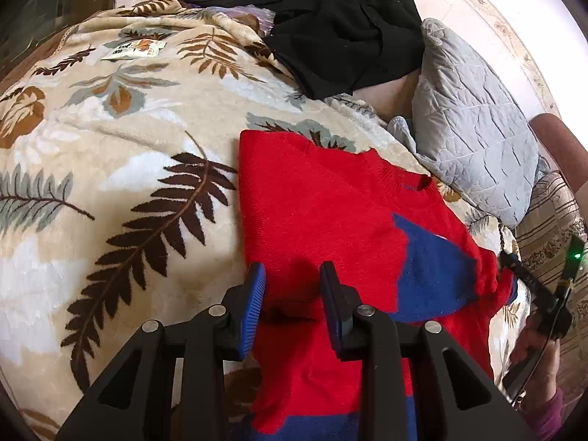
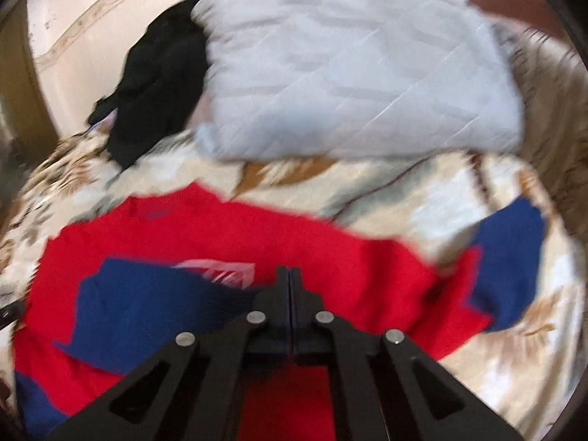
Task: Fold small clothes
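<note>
A small red and blue knit sweater (image 1: 323, 202) lies flat on the leaf-patterned blanket (image 1: 110, 183), neck toward the pillow. One sleeve is folded across its front, showing a blue cuff (image 1: 433, 264). My left gripper (image 1: 292, 279) is open just above the sweater's lower left part. In the blurred right wrist view the sweater (image 2: 257, 242) fills the foreground, its other sleeve with a blue cuff (image 2: 511, 257) stretched out to the right. My right gripper (image 2: 289, 275) is shut over the sweater's middle; I cannot tell whether it pinches fabric. The right gripper also shows in the left wrist view (image 1: 511, 261) at the sweater's right edge.
A grey quilted pillow (image 1: 474, 139) lies beyond the sweater, also in the right wrist view (image 2: 360, 73). A black garment pile (image 1: 341, 25) sits at the far side of the bed. A small paper packet (image 1: 136, 47) lies on the blanket far left. A wall stands behind.
</note>
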`<state>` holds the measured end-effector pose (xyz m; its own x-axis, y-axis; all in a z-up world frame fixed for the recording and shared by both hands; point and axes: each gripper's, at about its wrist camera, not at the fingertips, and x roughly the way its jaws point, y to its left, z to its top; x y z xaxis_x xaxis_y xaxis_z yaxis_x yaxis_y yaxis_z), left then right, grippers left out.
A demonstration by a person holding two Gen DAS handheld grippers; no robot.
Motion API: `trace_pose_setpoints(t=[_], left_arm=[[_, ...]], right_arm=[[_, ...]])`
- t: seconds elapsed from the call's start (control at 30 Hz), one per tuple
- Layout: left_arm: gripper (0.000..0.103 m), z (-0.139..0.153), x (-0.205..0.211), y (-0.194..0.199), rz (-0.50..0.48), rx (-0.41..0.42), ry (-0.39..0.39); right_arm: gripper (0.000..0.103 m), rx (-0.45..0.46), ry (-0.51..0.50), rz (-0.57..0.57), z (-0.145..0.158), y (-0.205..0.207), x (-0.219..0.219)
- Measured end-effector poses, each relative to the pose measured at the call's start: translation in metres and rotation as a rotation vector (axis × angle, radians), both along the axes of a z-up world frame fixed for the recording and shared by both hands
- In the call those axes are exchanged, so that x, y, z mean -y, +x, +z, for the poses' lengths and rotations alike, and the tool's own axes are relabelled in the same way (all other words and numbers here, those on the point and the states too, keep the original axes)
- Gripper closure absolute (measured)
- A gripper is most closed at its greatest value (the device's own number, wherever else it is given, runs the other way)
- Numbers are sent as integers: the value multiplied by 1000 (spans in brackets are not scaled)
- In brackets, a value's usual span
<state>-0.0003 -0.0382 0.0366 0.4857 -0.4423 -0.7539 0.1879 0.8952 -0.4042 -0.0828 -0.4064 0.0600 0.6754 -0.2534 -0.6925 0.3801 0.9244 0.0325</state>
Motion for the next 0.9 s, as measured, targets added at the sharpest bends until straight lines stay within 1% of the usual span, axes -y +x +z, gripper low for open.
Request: trace_pose_setpoints(t=[0.07, 0.13, 0.17, 0.2, 0.27, 0.3, 0.33, 0.37, 0.4, 0.47, 0.5, 0.53, 0.57, 0.6, 0.67, 0.7, 0.73, 0.83, 0.9], left_arm=[[84, -2, 1, 1, 2, 3, 12], [84, -4, 2, 2, 3, -9, 22], [84, -4, 1, 1, 4, -9, 17], [84, -3, 1, 0, 5, -3, 13], [84, -2, -1, -2, 4, -1, 13], [84, -2, -1, -5, 2, 1, 14], [84, -2, -1, -6, 2, 5, 18], [84, -3, -1, -10, 4, 9, 30], [84, -6, -1, -12, 5, 10, 41], [84, -13, 0, -17, 3, 6, 76], [82, -17, 0, -18, 3, 2, 90], [81, -23, -1, -19, 3, -6, 98], [80, -26, -2, -20, 4, -10, 97], [79, -29, -4, -22, 5, -9, 91], [77, -31, -7, -23, 8, -3, 74], [77, -31, -9, -22, 10, -9, 65], [76, -32, -10, -21, 14, -16, 53], [75, -32, -13, -19, 21, -32, 22], [74, -31, -11, -20, 19, -29, 32]], right_arm=[[103, 29, -2, -61, 7, -3, 13], [103, 12, 44, -83, 2, -1, 26], [103, 11, 69, -56, 0, 1, 27], [103, 24, 97, 5, -2, 3, 22], [93, 30, 88, 58, -5, 3, 10], [75, 27, 83, 74, -7, 4, 5], [54, 20, 81, 93, -9, 7, -1], [49, 11, 77, 110, -12, 11, -7], [48, -3, 64, 128, -16, 16, -13], [48, -50, 30, 158, -25, 25, -23], [48, -75, 16, 157, -30, 27, -27], [51, -112, 9, 145, -37, 31, -27], [57, -139, 23, 134, -43, 34, -25], [73, -156, 55, 129, -48, 34, -23], [97, -146, 57, 120, -49, 28, -19], [100, -134, 65, 130, -45, 24, -17], [100, -106, 85, 135, -38, 19, -14], [100, -14, 68, 115, -14, 7, -5], [100, 17, 52, 91, -5, 4, 0]])
